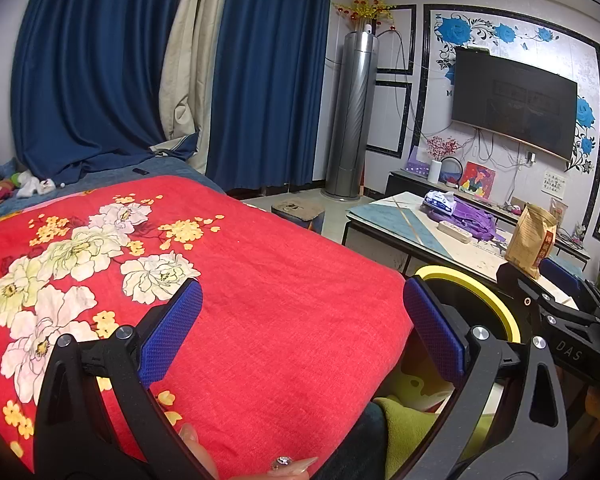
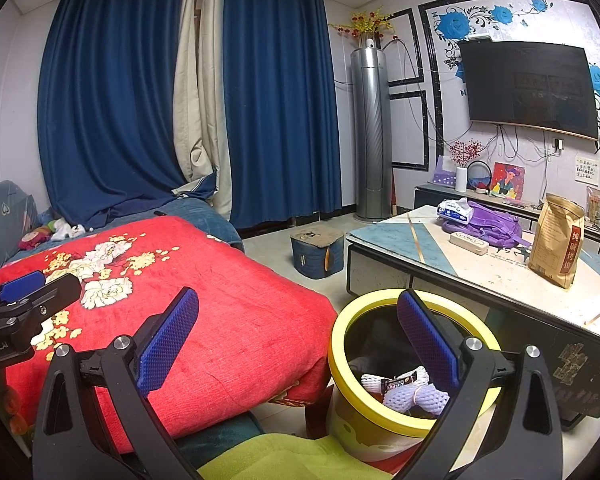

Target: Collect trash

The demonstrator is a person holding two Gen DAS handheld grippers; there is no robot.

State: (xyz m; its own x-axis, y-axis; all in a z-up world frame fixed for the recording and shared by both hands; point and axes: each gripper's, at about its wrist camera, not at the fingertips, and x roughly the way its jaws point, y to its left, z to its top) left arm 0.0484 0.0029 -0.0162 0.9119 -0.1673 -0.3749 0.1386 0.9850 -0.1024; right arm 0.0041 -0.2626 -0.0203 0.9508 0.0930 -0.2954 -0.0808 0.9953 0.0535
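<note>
A yellow-rimmed bin (image 2: 342,328) stands on the floor between the red floral blanket (image 2: 228,320) and the low table (image 2: 500,280). Inside it lie white foam netting (image 2: 414,394) and a small dark wrapper (image 2: 398,382). My right gripper (image 2: 300,332) is open and empty, its right finger over the bin's mouth. My left gripper (image 1: 302,320) is open and empty above the blanket (image 1: 260,280), with the bin's rim (image 1: 472,280) just beyond its right finger. The right gripper (image 1: 560,304) shows at the right of the left wrist view; the left gripper (image 2: 24,300) at the left of the right wrist view.
On the low table stand a brown paper bag (image 2: 558,240), a purple backpack (image 2: 488,224), a tissue pack (image 2: 454,210) and a white power strip (image 2: 468,242). A small blue stool (image 2: 318,252) sits on the floor. Green fabric (image 2: 292,456) lies near.
</note>
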